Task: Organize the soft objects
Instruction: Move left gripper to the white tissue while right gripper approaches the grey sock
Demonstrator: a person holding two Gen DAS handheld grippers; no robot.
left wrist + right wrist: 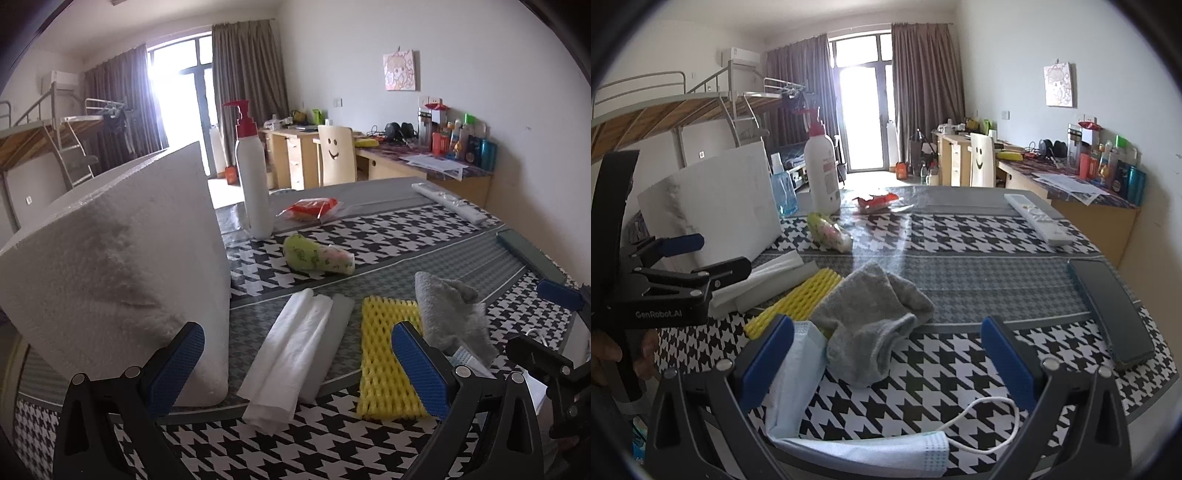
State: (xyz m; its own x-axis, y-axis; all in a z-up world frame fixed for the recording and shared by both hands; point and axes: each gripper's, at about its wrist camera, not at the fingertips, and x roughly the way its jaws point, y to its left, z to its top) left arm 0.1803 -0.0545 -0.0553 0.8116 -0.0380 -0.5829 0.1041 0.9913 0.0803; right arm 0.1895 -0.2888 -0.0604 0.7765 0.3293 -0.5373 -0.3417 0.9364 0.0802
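Observation:
On the houndstooth table lie a white folded plastic sheet (291,350), a yellow foam net sleeve (384,354), a grey sock (450,310) and a green floral pouch (317,254). My left gripper (299,373) is open and empty above the white sheet, with a white foam block (118,258) at its left finger. In the right wrist view, my right gripper (886,358) is open and empty over the grey sock (868,317) and a light blue face mask (798,373) at the table's near edge. The yellow sleeve (798,299) lies left of the sock.
A white pump bottle (253,177), a red snack packet (310,208), a white remote (1038,218) and a dark phone (1112,310) sit on the table (960,258). A blue bottle (783,192) stands behind the foam block. A chair and cluttered desks stand beyond.

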